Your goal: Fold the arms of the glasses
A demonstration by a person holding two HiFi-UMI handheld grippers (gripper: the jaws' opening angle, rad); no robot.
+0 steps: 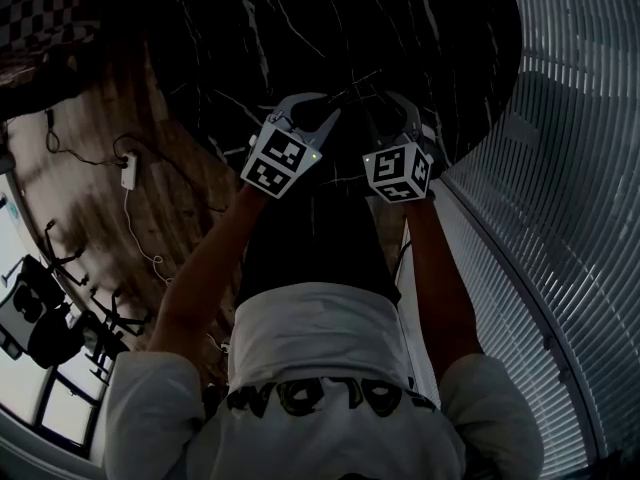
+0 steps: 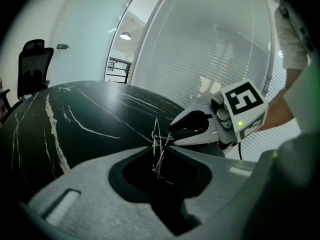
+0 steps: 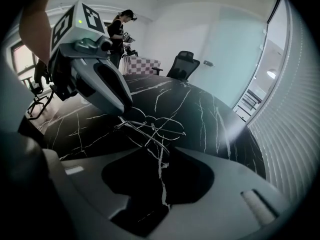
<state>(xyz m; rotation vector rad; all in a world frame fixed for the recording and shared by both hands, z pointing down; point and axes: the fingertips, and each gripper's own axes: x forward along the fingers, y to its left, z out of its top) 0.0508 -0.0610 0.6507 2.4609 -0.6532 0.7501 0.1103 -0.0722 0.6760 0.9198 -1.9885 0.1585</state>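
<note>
Glasses [image 3: 156,125] sit pinched in the left claw [image 2: 158,145]; the spread right claw [image 3: 159,149] should push one arm in gently.

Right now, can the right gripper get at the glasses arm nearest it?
Probably yes: the right gripper has its jaws open, the glasses sit just beyond them with nothing between, and the left gripper holds the far side.

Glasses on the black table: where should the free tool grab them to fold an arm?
Probably the thin arm, near its free end, with the right tool coming straight ahead and pinching across it. The left tool holds the glasses at the other end, so that arm's tip is free.
</note>
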